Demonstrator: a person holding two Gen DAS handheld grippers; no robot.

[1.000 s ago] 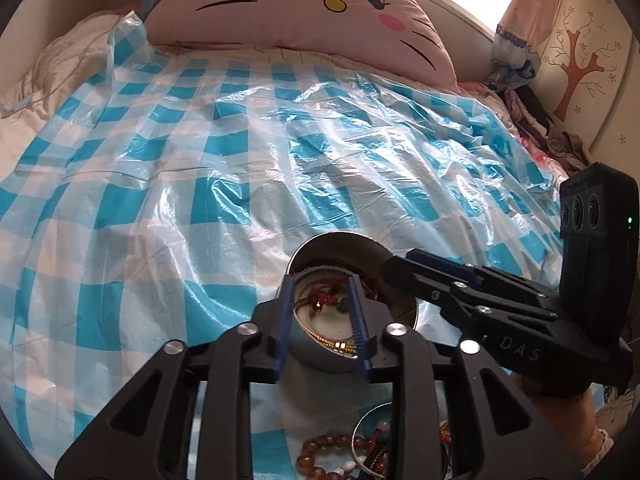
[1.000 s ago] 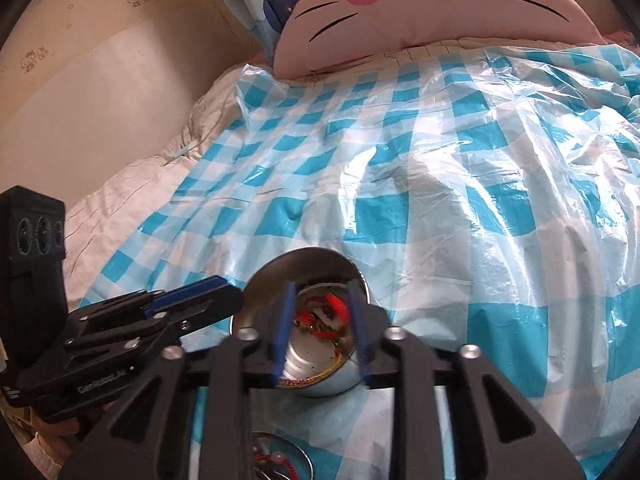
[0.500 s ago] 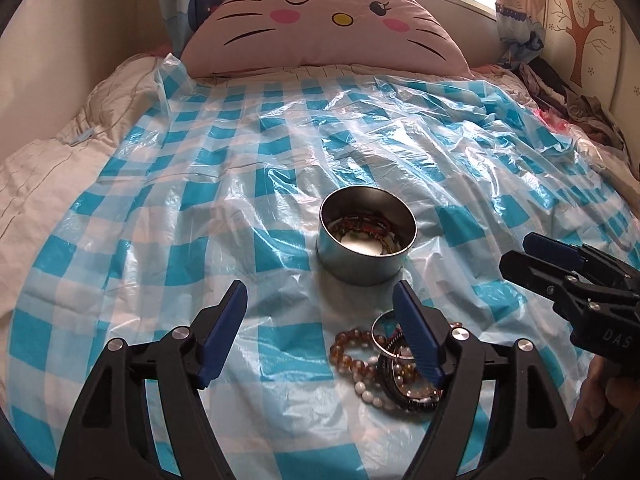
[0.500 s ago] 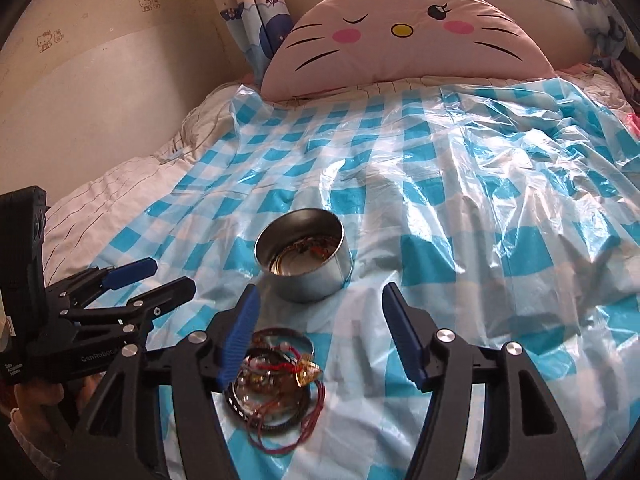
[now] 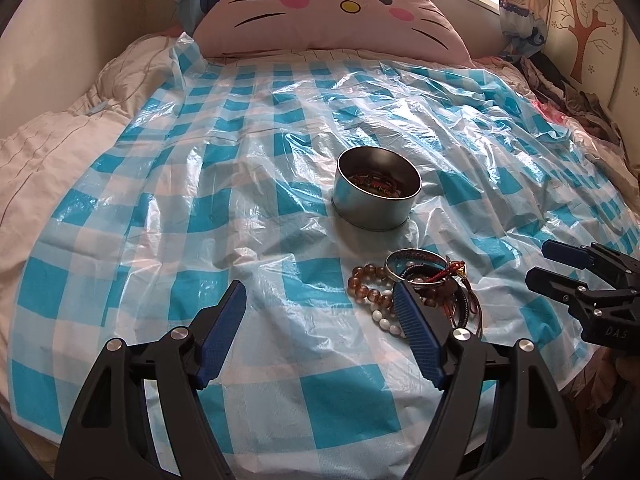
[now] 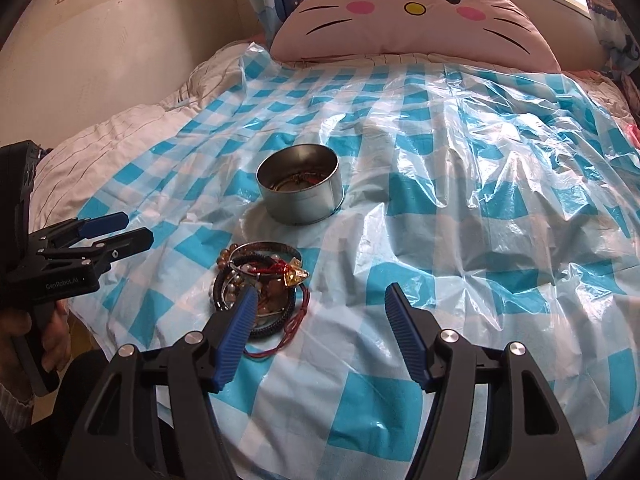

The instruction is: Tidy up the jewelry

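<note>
Both your grippers, left [image 5: 320,320] and right [image 6: 318,320], hang wide open, empty. The tangled bracelet pile [image 6: 260,284] beside the round tin [image 6: 300,188] could snag, lifting several pieces together.

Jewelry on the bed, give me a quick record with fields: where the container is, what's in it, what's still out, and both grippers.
surface: blue-and-white checkered plastic sheet spread over the bed
container: round metal tin, upright, no lid on it
tin contents: some jewelry, red and gold strands visible
still out: pile of bracelets on the sheet, just in front of the tin, apart from it
pile includes: brown bead bracelet, metal bangle, red cord
left gripper: open, empty
right gripper: open, empty
backdrop: pink cat-face pillow
</note>
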